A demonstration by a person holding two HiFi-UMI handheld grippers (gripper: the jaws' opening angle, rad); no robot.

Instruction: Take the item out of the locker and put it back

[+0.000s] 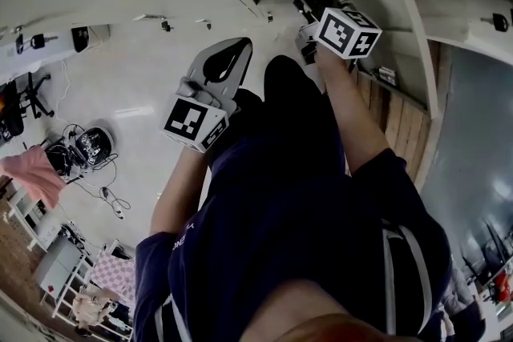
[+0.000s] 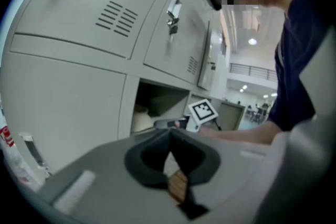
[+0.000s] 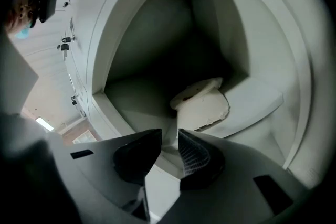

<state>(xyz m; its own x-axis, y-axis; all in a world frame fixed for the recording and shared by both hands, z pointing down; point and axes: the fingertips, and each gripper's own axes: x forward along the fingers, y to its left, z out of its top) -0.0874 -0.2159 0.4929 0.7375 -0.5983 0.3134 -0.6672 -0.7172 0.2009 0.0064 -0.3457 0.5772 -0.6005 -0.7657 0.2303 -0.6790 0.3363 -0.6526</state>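
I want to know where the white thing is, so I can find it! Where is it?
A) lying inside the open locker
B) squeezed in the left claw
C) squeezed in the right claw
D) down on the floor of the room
A: the white thing lies on the bottom of the open locker, just ahead of the right claw, whose jaws stand apart with nothing between them.

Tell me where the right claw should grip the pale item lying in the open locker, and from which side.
Probably at its near edge, the part of the pale item that faces the right claw. Come straight in through the open front of the locker: the jaws stand slightly apart and line up with that edge, and the walls close off both sides. What the item is cannot be told.
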